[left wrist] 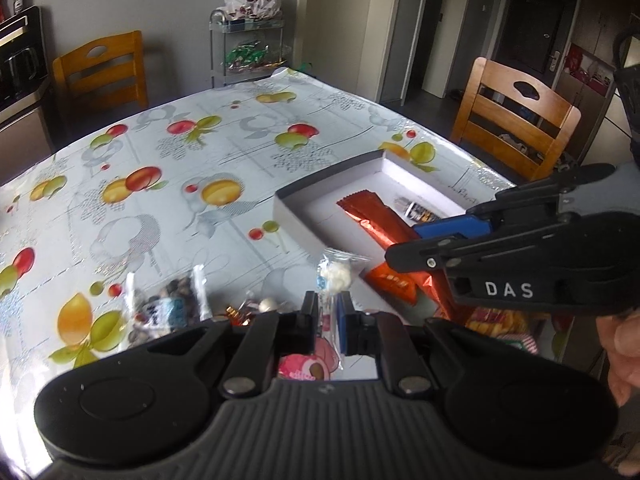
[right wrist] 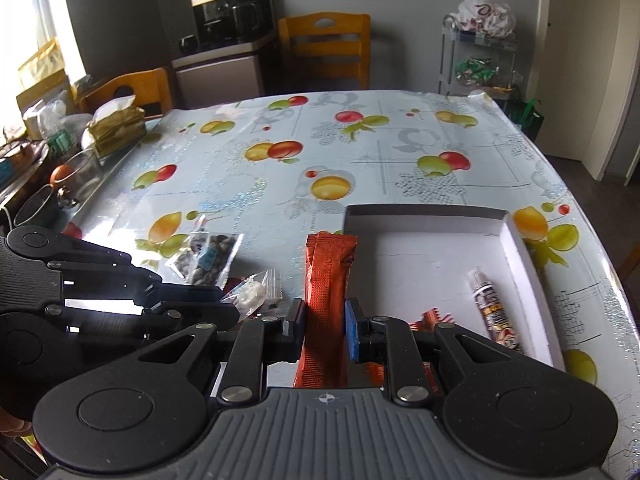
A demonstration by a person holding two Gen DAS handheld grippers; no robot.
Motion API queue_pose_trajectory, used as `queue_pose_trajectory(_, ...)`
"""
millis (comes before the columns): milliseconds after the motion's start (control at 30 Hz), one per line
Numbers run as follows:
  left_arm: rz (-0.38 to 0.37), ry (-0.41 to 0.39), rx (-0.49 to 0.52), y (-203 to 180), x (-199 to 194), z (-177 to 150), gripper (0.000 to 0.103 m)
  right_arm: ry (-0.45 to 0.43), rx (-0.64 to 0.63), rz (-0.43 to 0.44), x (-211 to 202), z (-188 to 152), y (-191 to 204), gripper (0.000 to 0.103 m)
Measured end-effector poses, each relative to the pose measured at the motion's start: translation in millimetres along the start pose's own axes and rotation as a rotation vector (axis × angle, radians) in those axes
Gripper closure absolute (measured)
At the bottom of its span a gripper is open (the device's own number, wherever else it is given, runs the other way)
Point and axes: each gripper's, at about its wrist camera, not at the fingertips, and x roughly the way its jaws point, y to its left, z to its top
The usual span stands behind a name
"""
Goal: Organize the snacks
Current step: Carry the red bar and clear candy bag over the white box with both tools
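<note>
From the left wrist camera, the left gripper (left wrist: 328, 314) sits at six o'clock with its jaws pinched tight on a clear packet (left wrist: 335, 280) holding a white sweet. At eight o'clock from it, a bag of dark nuts (left wrist: 168, 308) lies on the fruit-print tablecloth (left wrist: 160, 184). The white box (left wrist: 332, 188) lies toward two o'clock, with a small striped tube (left wrist: 416, 210) inside. The right gripper (left wrist: 404, 248) reaches in from three o'clock, gripping an orange wrapper (left wrist: 372, 216) that overhangs the box.

From the right wrist camera, the right gripper (right wrist: 325, 322) has its jaws closed against both sides of the orange wrapper (right wrist: 328, 280), which stands upright between them. The box (right wrist: 424, 216) lies at one o'clock, the tube (right wrist: 490, 304) near its right wall. The left gripper (right wrist: 230, 300) enters from nine o'clock with the clear packet (right wrist: 254, 294) at its tip; the bag of nuts (right wrist: 208, 258) lies just beyond.
</note>
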Motion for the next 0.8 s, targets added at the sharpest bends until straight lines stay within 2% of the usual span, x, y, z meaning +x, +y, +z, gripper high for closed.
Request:
queue_pose_trajectory(400, -0.027, -0.012, 0.024, -26, 25, 35, 0.097, -0.009, 0.034, -0.044, -3, 8, -42, 0.08)
queue_pose_trajectory(800, -0.035, 0.026, 0.027, -42, 60, 52, 0.097, 0.02, 0.044, -0.056, 5, 10, -71, 0.08)
